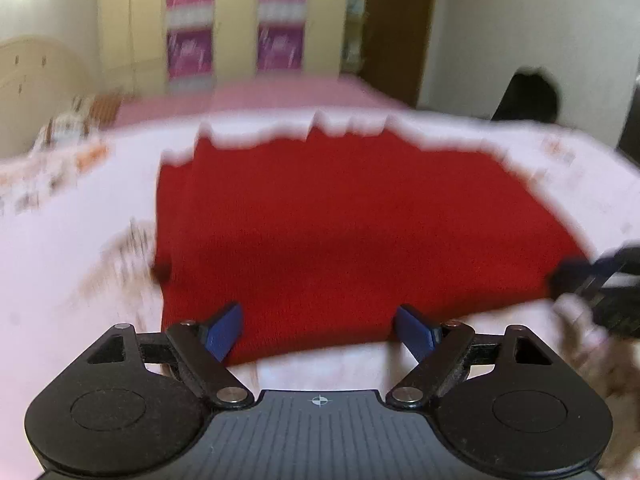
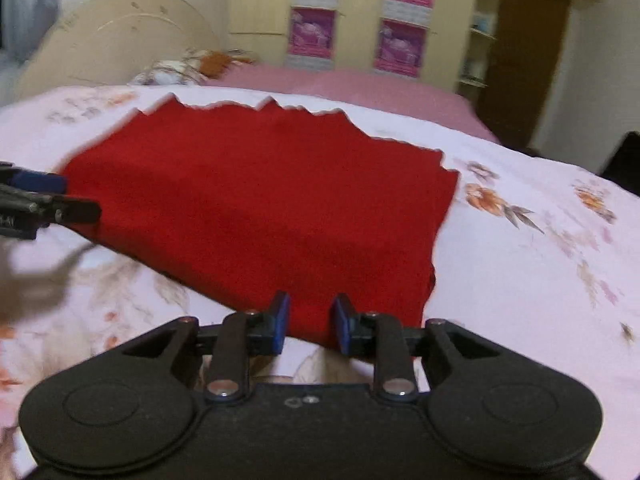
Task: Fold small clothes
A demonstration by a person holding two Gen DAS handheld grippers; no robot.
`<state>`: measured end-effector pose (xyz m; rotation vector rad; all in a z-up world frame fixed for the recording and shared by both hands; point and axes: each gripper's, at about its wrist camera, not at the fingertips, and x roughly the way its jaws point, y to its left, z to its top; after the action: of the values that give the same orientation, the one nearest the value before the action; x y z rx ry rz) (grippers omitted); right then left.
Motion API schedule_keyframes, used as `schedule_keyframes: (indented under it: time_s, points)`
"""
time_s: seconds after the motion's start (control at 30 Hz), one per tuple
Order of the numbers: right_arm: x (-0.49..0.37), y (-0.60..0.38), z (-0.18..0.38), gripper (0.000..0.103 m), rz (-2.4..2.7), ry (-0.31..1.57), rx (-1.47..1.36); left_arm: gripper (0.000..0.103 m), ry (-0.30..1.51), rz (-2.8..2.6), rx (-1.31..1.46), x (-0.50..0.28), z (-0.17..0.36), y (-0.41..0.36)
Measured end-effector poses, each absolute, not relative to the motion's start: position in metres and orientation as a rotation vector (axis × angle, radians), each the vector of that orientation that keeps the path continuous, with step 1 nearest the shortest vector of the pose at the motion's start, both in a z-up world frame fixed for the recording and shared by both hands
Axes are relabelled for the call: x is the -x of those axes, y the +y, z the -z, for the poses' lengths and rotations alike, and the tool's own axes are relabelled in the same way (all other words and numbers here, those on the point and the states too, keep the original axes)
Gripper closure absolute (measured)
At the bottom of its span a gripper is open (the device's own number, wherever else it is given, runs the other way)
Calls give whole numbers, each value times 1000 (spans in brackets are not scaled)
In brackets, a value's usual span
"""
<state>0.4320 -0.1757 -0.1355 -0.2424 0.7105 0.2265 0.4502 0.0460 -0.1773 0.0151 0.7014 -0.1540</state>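
1. Bedroom; floral bedsheet (image 2: 520, 248) carries the red garment (image 2: 260, 208), flat mid-bed, near hem toward the bed's near edge.
2. Left gripper (image 1: 319, 330): jaws wide apart, empty, at the hem.
3. Right gripper (image 2: 308, 322): jaws part-open, straddling the hem, not clamped.
4. Risks: pinching the sheet too; uneven grabs skewing the fold.

Matt red knit cloth (image 2: 256, 200) lies on a soft floral cotton-looking bedsheet (image 2: 520, 248), and the left gripper (image 1: 319, 330) shows matt black plastic with shiny metal pivot pins.
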Motion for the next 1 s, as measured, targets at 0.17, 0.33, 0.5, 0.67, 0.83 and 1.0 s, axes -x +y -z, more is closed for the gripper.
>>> schedule_keyframes:
  time_s: [0.17,0.33,0.5,0.67,0.83,1.0]
  points:
    - [-426,-167,142,76,-172,669,274,15,703,152,-47,-447,173,42]
    - [-419,-174,122,42,-156,683,228,15,680,137,-55,-429,154,46]
    - [-390,-180,99,38,-194,652,163,15,647,136,-50,-405,135,58]
    - [-363,-183,88,39,-187,636,104,15,636,142,-46,-383,129,67]
    - [-362,-176,88,47,-184,625,107,15,709,180,121,-385,141,84]
    - [-373,-170,82,48,-182,619,72,16,724,158,674,-381,177,120]
